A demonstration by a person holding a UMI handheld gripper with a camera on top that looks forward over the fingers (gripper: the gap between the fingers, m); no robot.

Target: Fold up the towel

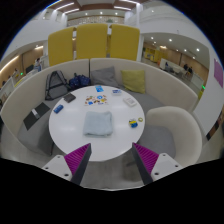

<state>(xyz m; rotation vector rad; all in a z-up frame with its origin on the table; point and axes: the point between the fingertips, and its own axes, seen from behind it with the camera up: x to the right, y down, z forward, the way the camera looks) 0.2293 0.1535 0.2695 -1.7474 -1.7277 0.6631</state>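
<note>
Two fingers of the gripper (112, 160) stand spread wide apart with nothing between them, each showing a magenta pad (77, 156) on its inner face. They hang above the near rim of a round white table (70, 130), held high and looking down on it.

One towel (97, 123), pale grey, lies on the table straight ahead of the fingers and beyond them, a touch toward the left finger, so that finger is slightly nearer. It looks already folded into a small block, nearly square, its slightly longer side running away from the gripper; how many layers it has I cannot tell. To reach it the gripper would have to go forward and down.

Around the towel sit several small things: one colourful flat item (95, 99) beyond it, one dark phone-like slab (71, 98), one small yellow-and-blue object (134, 123) to its right. Three yellow chair backs (92, 42) stand behind the table.
</note>
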